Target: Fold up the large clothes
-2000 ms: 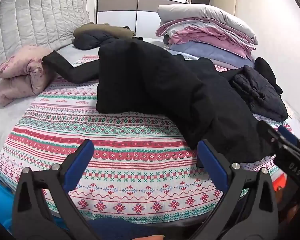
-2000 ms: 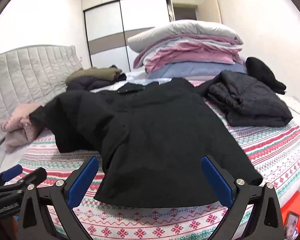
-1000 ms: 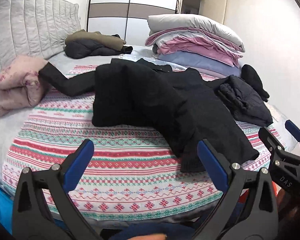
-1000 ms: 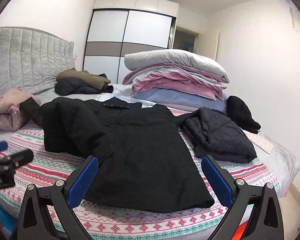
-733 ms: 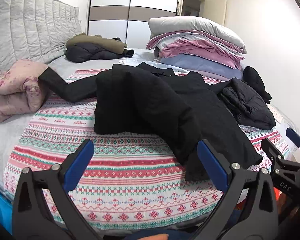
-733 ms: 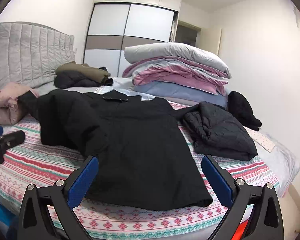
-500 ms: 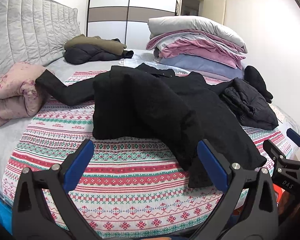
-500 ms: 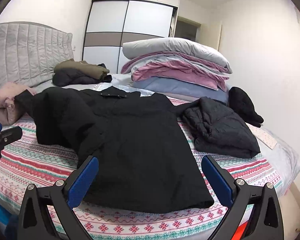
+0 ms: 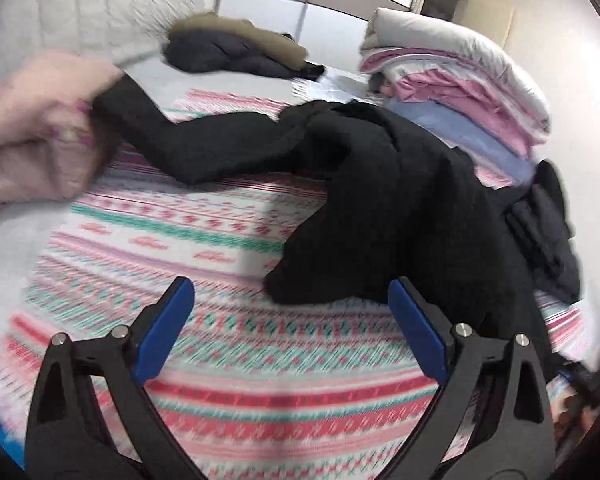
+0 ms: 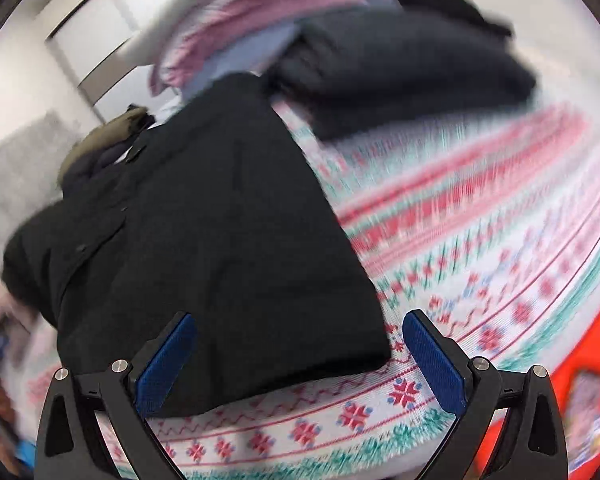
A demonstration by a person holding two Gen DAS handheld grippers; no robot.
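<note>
1. I see one black coat [image 10: 220,240] spread on the bed's patterned cover [image 9: 220,360], one sleeve [image 9: 180,148] stretched toward a pink bundle [image 9: 32,128].
2. My left gripper [image 9: 292,332] and right gripper [image 10: 300,360] both gape wide, holding nothing; the right hangs above the coat's hem.
3. Beyond lie one folded dark jacket [image 10: 400,76], one stack of bedding [image 9: 460,80] and one olive-and-navy pile [image 9: 236,44].
4. No writing is readable; both views are blurred.
</note>
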